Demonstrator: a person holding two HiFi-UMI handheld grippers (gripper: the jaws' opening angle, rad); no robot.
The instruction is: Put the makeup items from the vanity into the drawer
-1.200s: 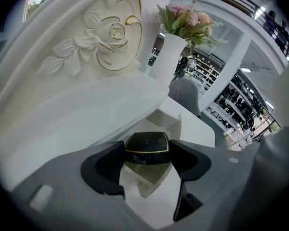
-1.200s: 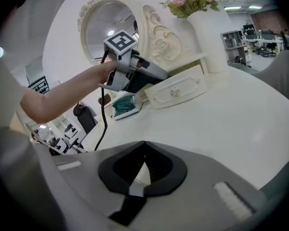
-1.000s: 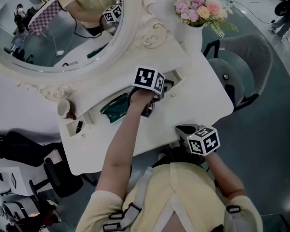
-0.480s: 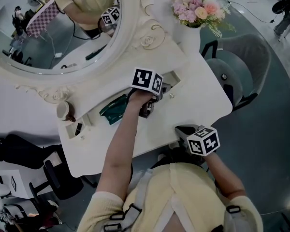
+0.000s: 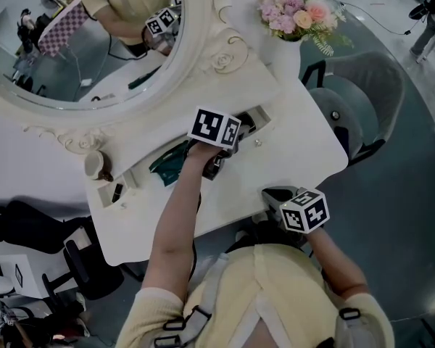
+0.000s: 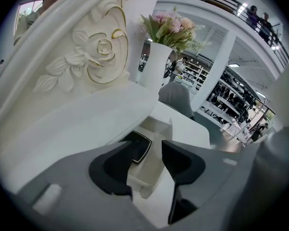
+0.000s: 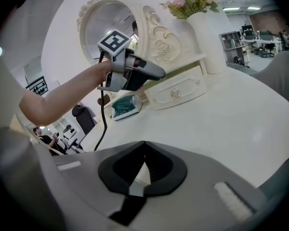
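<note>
Here, left tool (image 6: 151, 157) above open drawer (image 6: 159, 125), jaws just closing, nothing between.

Just beyond the left claw (image 6: 147, 151), the small black square compact (image 6: 140, 147) looks glossy inside the smooth, white-painted drawer (image 6: 160, 125). Above the claw, the carved cream mirror frame (image 6: 94, 57) is satin-smooth with shiny gold lines.

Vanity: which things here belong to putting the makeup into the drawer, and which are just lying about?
Belong to the job:
black compact, lying in the open drawer
teal packet, in the neighbouring drawer

Just lying about:
vase of flowers
cup below the mirror
grey chair
</note>
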